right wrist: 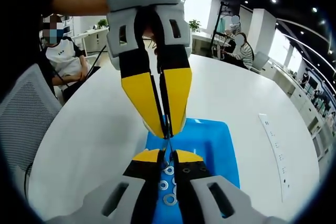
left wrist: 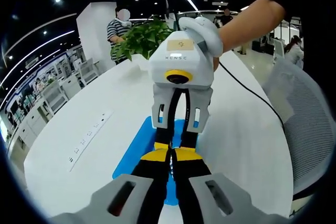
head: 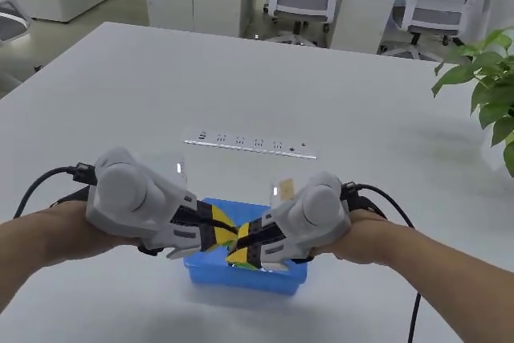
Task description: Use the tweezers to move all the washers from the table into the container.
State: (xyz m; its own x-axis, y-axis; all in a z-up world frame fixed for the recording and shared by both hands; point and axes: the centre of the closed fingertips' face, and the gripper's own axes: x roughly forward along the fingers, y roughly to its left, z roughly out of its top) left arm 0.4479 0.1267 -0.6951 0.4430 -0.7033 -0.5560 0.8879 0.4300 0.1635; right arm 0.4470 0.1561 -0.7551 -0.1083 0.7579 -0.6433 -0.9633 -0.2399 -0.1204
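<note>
Right gripper view — left tongs (right wrist: 166,128) and right tongs (right wrist: 167,157) pinch thin metal tweezers (right wrist: 166,142).

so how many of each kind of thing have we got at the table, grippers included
grippers: 2, left gripper and right gripper
blue container: 1
washers seen in the container: 3, more may be hidden by the jaws
power strip: 1
plant: 1
total: 8

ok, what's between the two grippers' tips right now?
A thin metal strip, apparently the tweezers, bridges left gripper and right gripper in the right gripper view; washers lie in the blue container below.
</note>
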